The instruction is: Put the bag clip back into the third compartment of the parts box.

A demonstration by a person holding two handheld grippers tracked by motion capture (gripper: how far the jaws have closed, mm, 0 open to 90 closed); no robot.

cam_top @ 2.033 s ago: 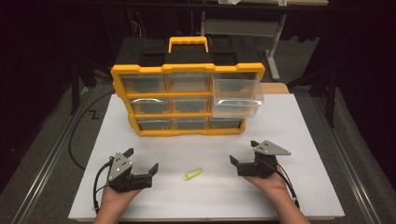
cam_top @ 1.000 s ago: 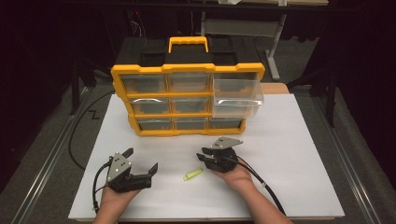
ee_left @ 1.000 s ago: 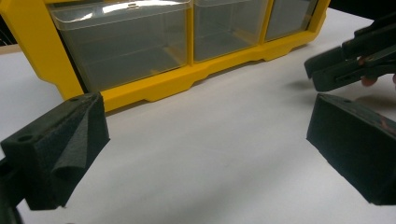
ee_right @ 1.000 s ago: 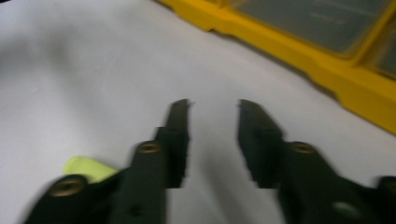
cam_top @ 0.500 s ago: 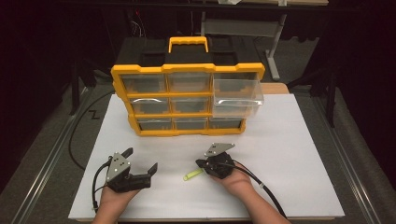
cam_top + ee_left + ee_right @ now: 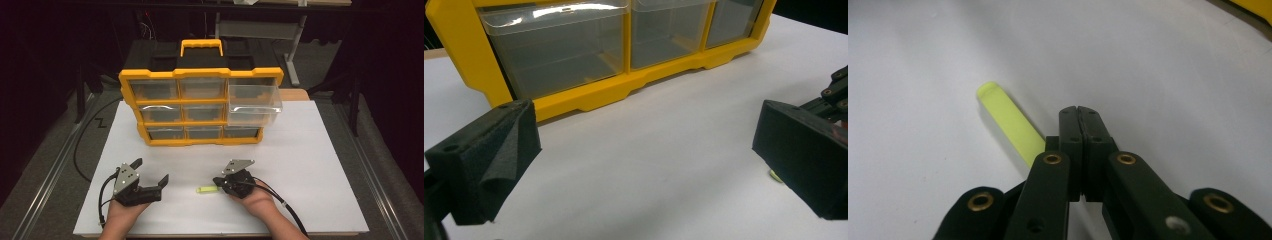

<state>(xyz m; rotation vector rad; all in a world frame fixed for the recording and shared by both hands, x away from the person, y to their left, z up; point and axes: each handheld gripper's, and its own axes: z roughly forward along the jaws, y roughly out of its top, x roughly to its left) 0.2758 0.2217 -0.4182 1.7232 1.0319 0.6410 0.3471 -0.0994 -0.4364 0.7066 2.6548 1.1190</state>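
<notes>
A small yellow-green stick lies flat on the white table top, a little in front of centre. My right gripper rests at the stick's right end, jaws shut. In the right gripper view the two jaw tips meet with nothing between them. There the stick runs along the left jaw and disappears under it, so a pinch further down cannot be told. My left gripper sits to the stick's left, open and empty. Its pads stand wide apart, facing the organizer.
A yellow drawer organizer with clear drawers stands at the back of the white board. Its upper right drawer is pulled out. A cable trails from the right gripper toward the front edge.
My right gripper has come in from the right side of the table to the stick's right end, and its jaws have shut. The left gripper has stayed put.
</notes>
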